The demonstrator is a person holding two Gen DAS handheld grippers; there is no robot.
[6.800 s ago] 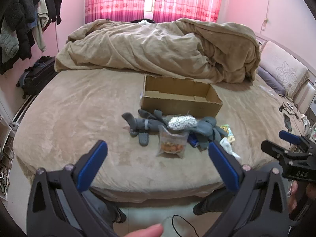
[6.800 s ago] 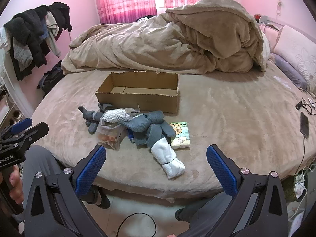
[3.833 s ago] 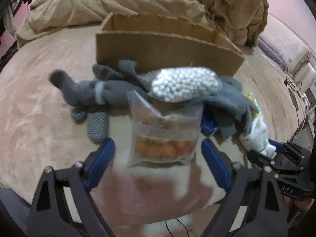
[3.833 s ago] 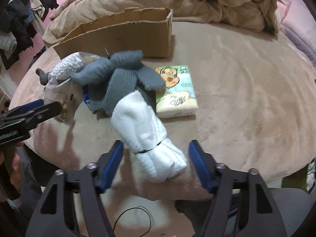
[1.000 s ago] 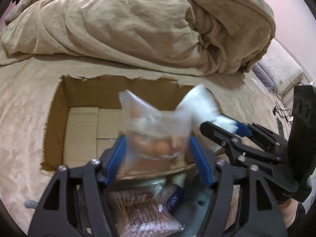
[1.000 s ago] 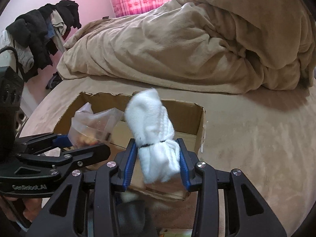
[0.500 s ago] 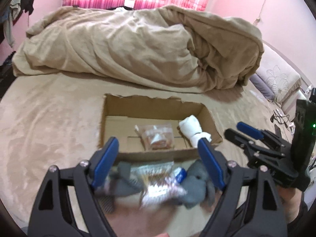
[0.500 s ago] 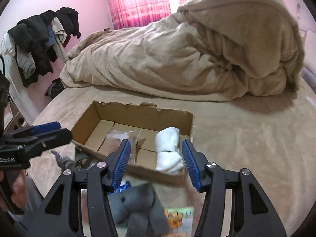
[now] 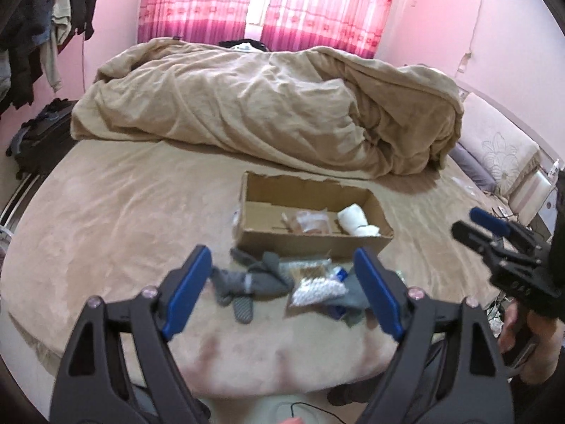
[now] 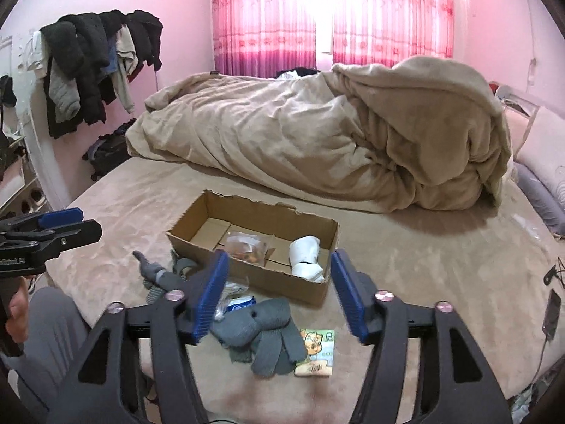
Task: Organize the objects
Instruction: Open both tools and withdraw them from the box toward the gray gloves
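Observation:
An open cardboard box [image 9: 268, 240] [image 10: 197, 212] sits on the tan bed. Inside it lie a clear snack bag [image 9: 310, 219] [image 10: 245, 243] and a rolled white sock [image 9: 356, 219] [image 10: 307, 254]. In front of the box lie grey gloves [image 9: 254, 279] [image 10: 261, 332], a bag of white beads [image 9: 317, 288], a blue-and-white packet [image 10: 238, 302] and a tissue pack [image 10: 316, 351]. My left gripper [image 9: 282, 289] is open and empty, back near the bed's front edge. My right gripper [image 10: 277, 293] is open and empty above the gloves.
A bunched tan duvet [image 9: 268, 106] [image 10: 335, 134] fills the back of the bed. Pillows [image 9: 501, 152] lie at the right. Clothes hang on a rack [image 10: 91, 60] at the left, with a dark bag [image 9: 35, 137] below. A phone [image 10: 552, 312] lies at the right edge.
Both grippers have let go of the snack bag and the white sock, which now lie in the box. Both have drawn back and up from the box and opened wider.

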